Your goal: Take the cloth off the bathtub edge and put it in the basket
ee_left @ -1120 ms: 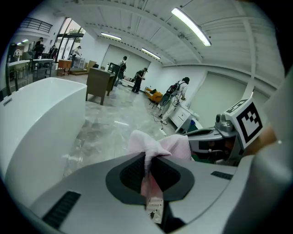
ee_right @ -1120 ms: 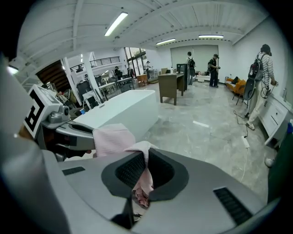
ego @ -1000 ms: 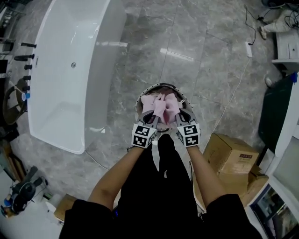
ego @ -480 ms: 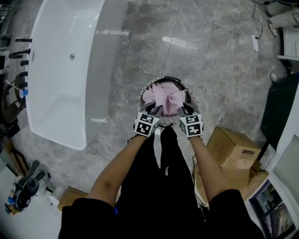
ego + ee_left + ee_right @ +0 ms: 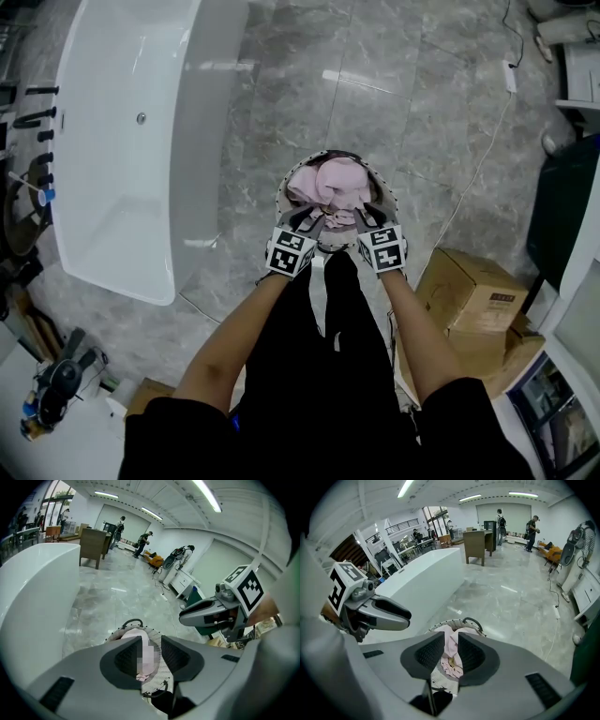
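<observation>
The pink cloth [image 5: 328,183] lies bunched inside the round white basket [image 5: 386,199] on the grey marble floor, right of the white bathtub [image 5: 122,141]. Both grippers hover over the basket's near rim. My left gripper [image 5: 314,223] has its jaws opening, pads apart and pressing on nothing; in the left gripper view the cloth [image 5: 140,670] shows down in the basket [image 5: 161,670] through the gap of the left gripper [image 5: 151,656]. My right gripper [image 5: 361,221] also stands with pads apart; the right gripper view shows the right gripper [image 5: 451,653] with the cloth [image 5: 452,656] below it in the basket [image 5: 440,682].
Cardboard boxes [image 5: 469,300] stand close at the right. A white cable [image 5: 469,183] runs across the floor to a power strip [image 5: 510,77]. Black tub fittings [image 5: 37,94] line the far left. A wooden cabinet [image 5: 478,545] and people stand far off.
The cloth was stretched between both grippers above the basket; now it sits bunched in the basket and both grippers' jaws have let go of it. The grippers stay at the near rim.
</observation>
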The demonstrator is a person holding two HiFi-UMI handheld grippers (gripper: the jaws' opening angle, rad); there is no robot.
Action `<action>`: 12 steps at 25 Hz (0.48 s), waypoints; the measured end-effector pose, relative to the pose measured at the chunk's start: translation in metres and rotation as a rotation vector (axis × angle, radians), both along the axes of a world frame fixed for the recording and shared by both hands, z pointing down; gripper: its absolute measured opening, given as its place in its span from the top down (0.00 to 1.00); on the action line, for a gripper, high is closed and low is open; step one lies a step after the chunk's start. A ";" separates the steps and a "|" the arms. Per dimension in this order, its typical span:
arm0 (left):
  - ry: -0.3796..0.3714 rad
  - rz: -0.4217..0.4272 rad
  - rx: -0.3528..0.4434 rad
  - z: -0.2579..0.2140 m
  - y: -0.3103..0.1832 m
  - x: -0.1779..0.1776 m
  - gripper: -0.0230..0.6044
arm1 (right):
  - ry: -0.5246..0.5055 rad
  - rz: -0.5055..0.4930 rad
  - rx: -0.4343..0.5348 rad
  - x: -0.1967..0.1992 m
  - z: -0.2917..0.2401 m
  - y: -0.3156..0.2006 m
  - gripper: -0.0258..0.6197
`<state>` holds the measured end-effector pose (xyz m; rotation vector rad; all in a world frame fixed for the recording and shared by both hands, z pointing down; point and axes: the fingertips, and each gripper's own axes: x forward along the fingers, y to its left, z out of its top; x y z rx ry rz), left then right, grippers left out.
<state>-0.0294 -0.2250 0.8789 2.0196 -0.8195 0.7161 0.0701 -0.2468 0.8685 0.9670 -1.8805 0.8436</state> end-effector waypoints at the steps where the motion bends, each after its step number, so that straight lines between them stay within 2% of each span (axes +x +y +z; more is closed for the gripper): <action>1: -0.001 -0.004 -0.001 0.001 0.002 0.000 0.75 | 0.000 0.000 0.001 0.001 0.000 0.001 0.82; 6: 0.011 -0.012 -0.001 -0.004 0.010 0.007 0.75 | -0.016 0.003 0.017 0.008 -0.008 0.006 0.81; 12: 0.033 -0.064 0.047 -0.029 0.011 0.011 0.75 | -0.055 0.006 0.056 0.011 -0.033 0.018 0.81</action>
